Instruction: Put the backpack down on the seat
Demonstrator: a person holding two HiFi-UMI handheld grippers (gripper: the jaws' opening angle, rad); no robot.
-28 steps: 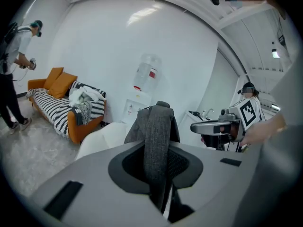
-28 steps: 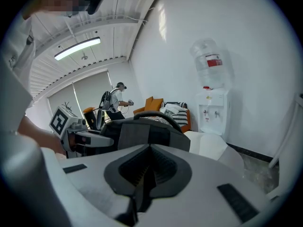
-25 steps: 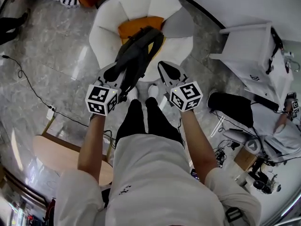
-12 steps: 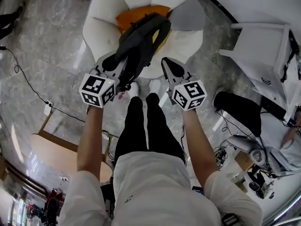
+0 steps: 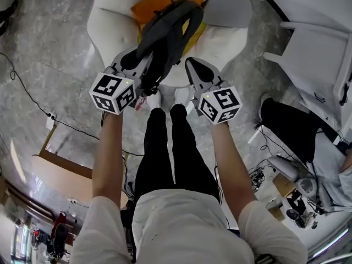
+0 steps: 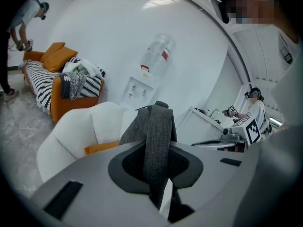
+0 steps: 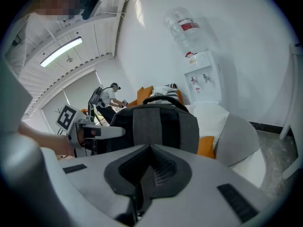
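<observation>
The backpack [image 5: 168,29] is dangled by its strap from the pinching left gripper [image 5: 142,70], stretched forward over the seat [image 5: 220,43] (right gripper [image 5: 193,69] is kept closed, empty).

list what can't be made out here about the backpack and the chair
Whether the backpack touches the armchair seat: head view, its own bulk covers the contact.
Backpack's lower half: both gripper views, blocked by the bodies of the left gripper and right gripper.
Orange cushion: head view, mostly under the backpack.
Armchair's back: head view, cut by the top edge.
</observation>
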